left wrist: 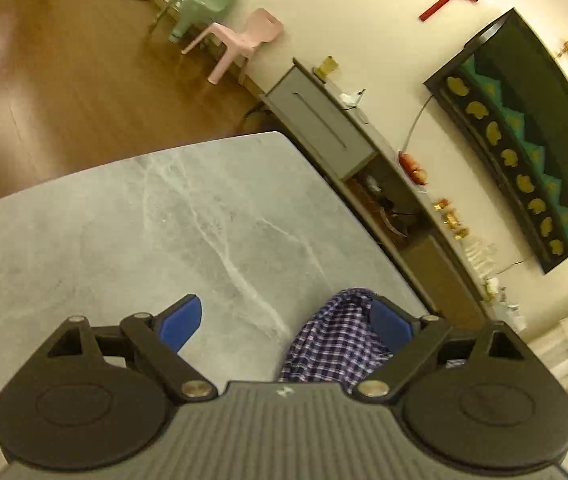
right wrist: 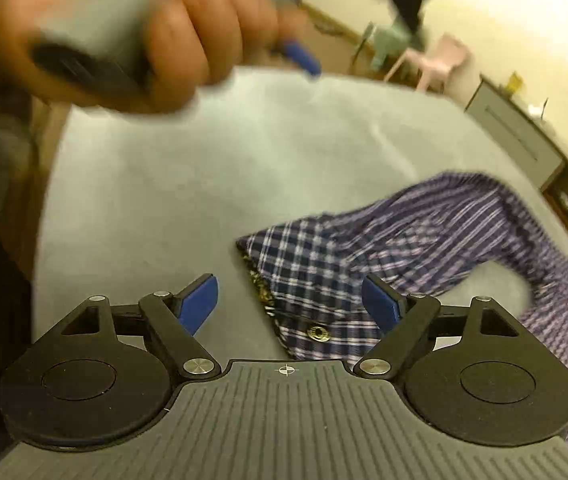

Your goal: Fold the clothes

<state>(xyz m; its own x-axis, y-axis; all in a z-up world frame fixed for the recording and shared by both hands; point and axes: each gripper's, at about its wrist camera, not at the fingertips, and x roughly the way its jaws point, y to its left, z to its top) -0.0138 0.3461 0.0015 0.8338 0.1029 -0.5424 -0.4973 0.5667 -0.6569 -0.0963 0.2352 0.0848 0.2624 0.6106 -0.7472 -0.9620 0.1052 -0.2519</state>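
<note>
Shirt (right wrist: 424, 248) lies crumpled on grey counter (right wrist: 203, 200); right hand-held gripper (right wrist: 290, 304) spread over its snap-button edge, left hand-held gripper (left wrist: 288, 320) spread, cloth beside one pad.

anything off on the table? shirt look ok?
The plaid shirt lies crumpled and twisted at the marble table's edge, not flat, part trailing past it. Both tools, left and right, are open and grip nothing. No damage or spills visible.

Green chair (left wrist: 203, 4), pink chair (left wrist: 239, 40), grey cabinet (left wrist: 320, 120).
</note>
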